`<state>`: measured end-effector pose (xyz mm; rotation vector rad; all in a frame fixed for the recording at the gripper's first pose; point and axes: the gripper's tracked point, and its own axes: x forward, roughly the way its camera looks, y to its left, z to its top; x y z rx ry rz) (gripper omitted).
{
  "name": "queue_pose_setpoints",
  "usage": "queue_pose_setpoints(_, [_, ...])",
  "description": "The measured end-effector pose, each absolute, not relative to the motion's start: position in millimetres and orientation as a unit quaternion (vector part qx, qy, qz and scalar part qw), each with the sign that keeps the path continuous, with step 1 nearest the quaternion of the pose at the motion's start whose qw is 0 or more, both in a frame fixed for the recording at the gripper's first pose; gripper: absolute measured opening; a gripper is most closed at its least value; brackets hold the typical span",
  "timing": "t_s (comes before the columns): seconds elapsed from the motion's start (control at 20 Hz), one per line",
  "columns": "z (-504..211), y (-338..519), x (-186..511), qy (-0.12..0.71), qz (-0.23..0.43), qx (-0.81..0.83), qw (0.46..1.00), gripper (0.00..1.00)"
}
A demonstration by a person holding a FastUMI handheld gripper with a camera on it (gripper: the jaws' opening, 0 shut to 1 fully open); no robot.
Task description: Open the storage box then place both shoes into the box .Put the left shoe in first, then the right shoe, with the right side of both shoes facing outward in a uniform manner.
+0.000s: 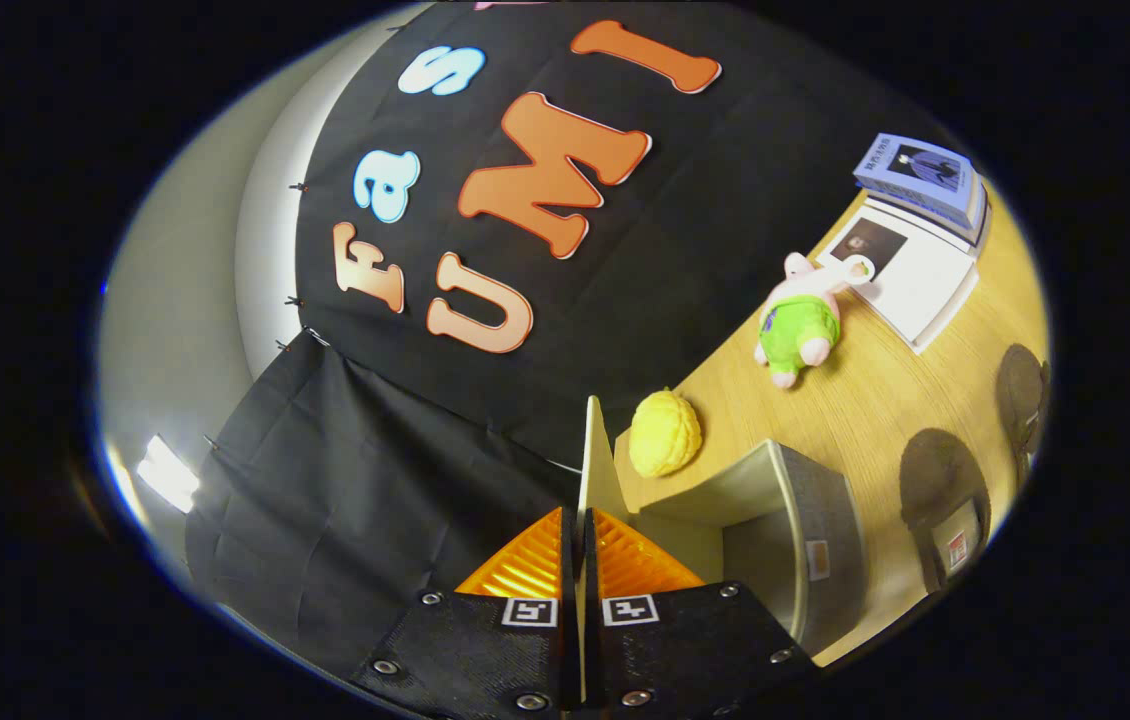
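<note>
Gripper [580, 570]: both fingers pressed together on thin pale lid panel [597, 470] of storage box, panel standing edge-on between them. Storage box [793, 530]: just right of fingers, on wooden worktop [885, 400], interior open, grey fabric side. Yellow knobbly ball [665, 434]: just beyond box. Plush toy in green [802, 322]: farther. Stacked books [915, 235]: farthest, right. Black cloth wall [345, 480]: left.
</note>
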<state>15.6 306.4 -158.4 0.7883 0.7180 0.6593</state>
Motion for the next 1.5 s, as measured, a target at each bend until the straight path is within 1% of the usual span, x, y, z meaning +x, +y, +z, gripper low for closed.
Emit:
queue_pose_setpoints(0.1, [-146, 332, 14, 0.333, 0.317, 0.342, 0.819, 0.02])
queue_pose_setpoints(0.3, [-130, 384, 3, 0.326, 0.327, 0.313, 0.830, 0.05])
queue_pose_setpoints(0.6, [-131, 450, -23, 0.322, 0.356, 0.242, 0.843, 0.11])
queue_pose_setpoints(0.7, [-132, 466, -32, 0.325, 0.372, 0.232, 0.838, 0.13])
queue_pose_setpoints(0.8, [-128, 479, -35, 0.316, 0.388, 0.227, 0.836, 0.22])
queue_pose_setpoints(0.85, [-128, 482, -36, 0.314, 0.390, 0.218, 0.838, 0.37])
queue_pose_setpoints(0.9, [-129, 483, -39, 0.313, 0.395, 0.209, 0.838, 0.47])
queue_pose_setpoints(0.95, [-132, 483, -42, 0.310, 0.399, 0.197, 0.840, 0.71])
queue_pose_setpoints(1.05, [-138, 467, -40, 0.298, 0.392, 0.165, 0.854, 0.98])
queue_pose_setpoints(1.25, [-146, 408, -16, 0.260, 0.352, 0.121, 0.891, 0.98])
queue_pose_setpoints(1.5, [-166, 308, 19, 0.240, 0.267, 0.068, 0.931, 0.98])
